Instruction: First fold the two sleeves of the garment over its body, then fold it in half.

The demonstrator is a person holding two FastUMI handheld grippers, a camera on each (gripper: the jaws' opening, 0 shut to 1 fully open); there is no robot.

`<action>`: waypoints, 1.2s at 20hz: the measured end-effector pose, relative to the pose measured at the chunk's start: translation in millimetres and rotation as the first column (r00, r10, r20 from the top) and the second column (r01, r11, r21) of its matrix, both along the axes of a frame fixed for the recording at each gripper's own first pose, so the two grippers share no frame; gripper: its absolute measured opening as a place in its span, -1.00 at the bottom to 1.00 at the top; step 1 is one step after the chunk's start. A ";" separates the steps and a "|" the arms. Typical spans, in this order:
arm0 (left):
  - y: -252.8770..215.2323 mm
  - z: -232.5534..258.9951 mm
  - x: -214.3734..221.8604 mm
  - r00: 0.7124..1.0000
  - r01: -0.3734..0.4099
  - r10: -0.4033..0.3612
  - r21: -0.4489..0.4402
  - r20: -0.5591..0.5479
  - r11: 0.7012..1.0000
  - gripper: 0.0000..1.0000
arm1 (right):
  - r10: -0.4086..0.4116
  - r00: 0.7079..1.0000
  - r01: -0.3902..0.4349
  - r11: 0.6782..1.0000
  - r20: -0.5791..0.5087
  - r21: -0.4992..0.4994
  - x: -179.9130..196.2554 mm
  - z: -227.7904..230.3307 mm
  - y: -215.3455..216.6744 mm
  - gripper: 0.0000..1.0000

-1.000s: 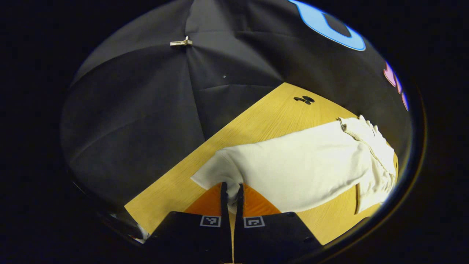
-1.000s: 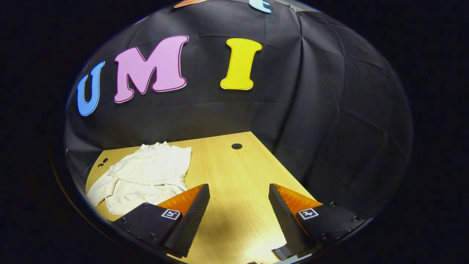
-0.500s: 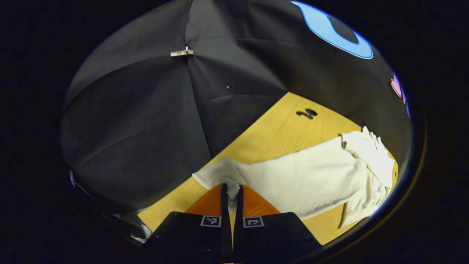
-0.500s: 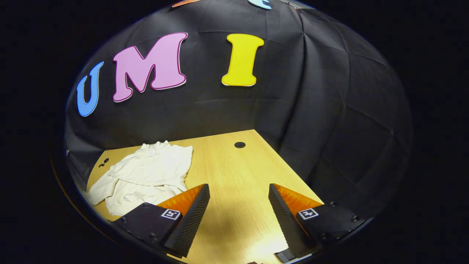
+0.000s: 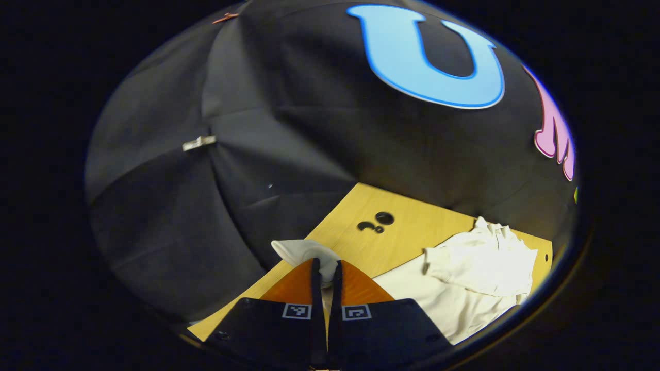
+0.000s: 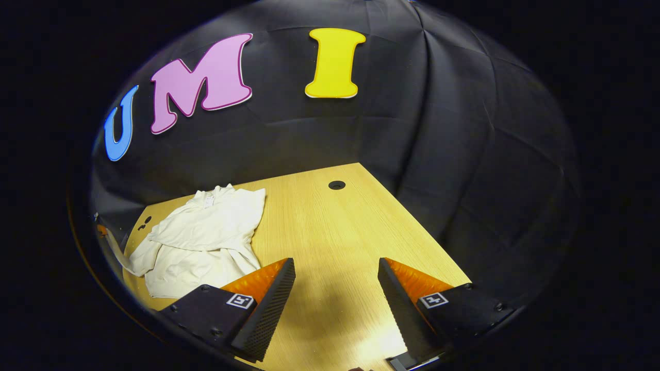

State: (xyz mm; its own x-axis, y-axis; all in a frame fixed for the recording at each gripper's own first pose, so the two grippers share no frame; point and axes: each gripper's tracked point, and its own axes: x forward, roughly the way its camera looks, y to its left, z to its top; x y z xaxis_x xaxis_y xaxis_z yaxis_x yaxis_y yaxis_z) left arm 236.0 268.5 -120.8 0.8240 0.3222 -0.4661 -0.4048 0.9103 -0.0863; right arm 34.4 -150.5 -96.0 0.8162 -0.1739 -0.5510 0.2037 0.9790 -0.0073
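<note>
One cream garment (image 6: 203,237) on one wooden table (image 6: 330,232). Two sleeves counted: one pinched at cuff (image 5: 304,251) between left gripper's (image 5: 325,273) fingers, one folded across body (image 5: 479,263). Two grippers: left one closed, right gripper (image 6: 335,288) with two fingers spread apart. Table holes: one round hole (image 6: 336,184) at far right, one cluster of three small openings (image 5: 375,224) near garment. One clip (image 5: 199,142) on black wall cloth.

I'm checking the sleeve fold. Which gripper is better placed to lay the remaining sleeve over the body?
Left. The left gripper is shut on the sleeve, lifted beside the garment. The right gripper is open over bare table, apart from the cloth.
</note>
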 end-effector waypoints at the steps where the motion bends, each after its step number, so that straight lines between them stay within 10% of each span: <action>1: -17.2 11.1 16.4 0.999 0.028 -0.028 0.005 0.016 1.000 -0.85 | -0.006 1.000 0.006 1.000 0.000 0.005 1.7 -2.3 -4.7 0.98; 10: -206.4 84.2 127.4 0.937 0.311 -0.321 0.096 0.137 0.946 -0.86 | -0.037 0.999 0.038 0.998 -0.022 0.050 12.2 -21.9 -19.8 0.97; 18: -433.4 61.3 159.1 0.755 0.627 -0.649 0.185 0.095 0.757 -0.87 | -0.039 0.997 0.044 0.997 -0.064 0.069 12.2 -41.5 -16.2 0.96; 24: -541.7 23.4 164.4 0.648 0.745 -0.760 0.167 0.053 0.646 -0.86 | -0.015 0.996 0.022 0.996 -0.083 0.088 13.9 -46.8 -5.5 0.98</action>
State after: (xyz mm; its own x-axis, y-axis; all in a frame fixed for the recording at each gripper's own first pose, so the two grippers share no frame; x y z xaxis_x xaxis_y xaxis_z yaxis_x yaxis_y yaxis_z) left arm 400.3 -273.1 -97.3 0.8488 -0.3862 -0.3612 0.4298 0.9017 0.0458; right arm 48.4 -156.1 -142.8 0.7644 -0.1358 -0.6303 0.2241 0.9726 0.0622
